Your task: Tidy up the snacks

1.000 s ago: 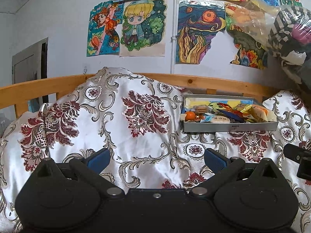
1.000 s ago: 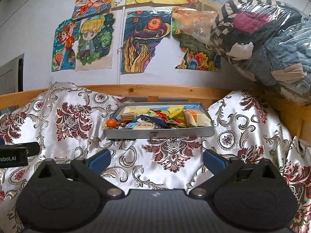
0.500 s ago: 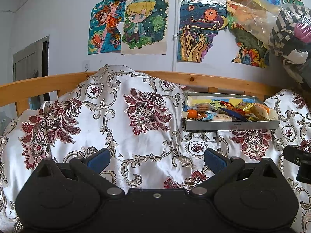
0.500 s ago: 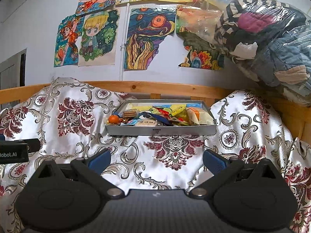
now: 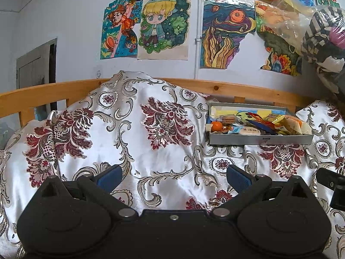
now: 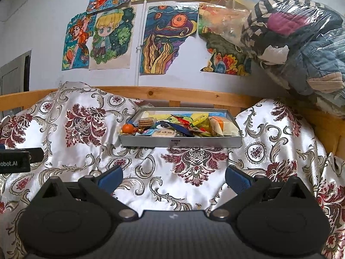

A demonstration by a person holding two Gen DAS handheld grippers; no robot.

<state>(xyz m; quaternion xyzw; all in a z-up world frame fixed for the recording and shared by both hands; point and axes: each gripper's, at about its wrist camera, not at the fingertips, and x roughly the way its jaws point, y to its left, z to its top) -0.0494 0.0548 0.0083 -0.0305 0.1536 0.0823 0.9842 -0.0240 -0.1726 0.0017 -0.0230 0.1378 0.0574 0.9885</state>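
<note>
A shallow grey tray (image 5: 258, 139) (image 6: 181, 142) full of snacks rests on the patterned cloth ahead. Inside lie a small orange (image 5: 216, 126) (image 6: 127, 128), round biscuits (image 6: 146, 122), a white wrapped bar (image 6: 165, 133) and several bright packets (image 5: 282, 123). My left gripper (image 5: 173, 176) is open and empty, well short of the tray, which sits to its upper right. My right gripper (image 6: 173, 176) is open and empty too, with the tray straight ahead of it. The other gripper's body shows at each view's edge (image 5: 332, 185) (image 6: 15, 159).
A white and maroon floral cloth (image 5: 138, 133) (image 6: 86, 129) covers bulging shapes in front of a wooden rail (image 5: 248, 87). Colourful drawings (image 6: 112, 38) hang on the wall. A plastic-wrapped bundle of clothes (image 6: 301, 43) looms at the upper right.
Both views have tilted up slightly, so the tray and cloth sit a little lower in frame. Both grippers stay open and empty.
</note>
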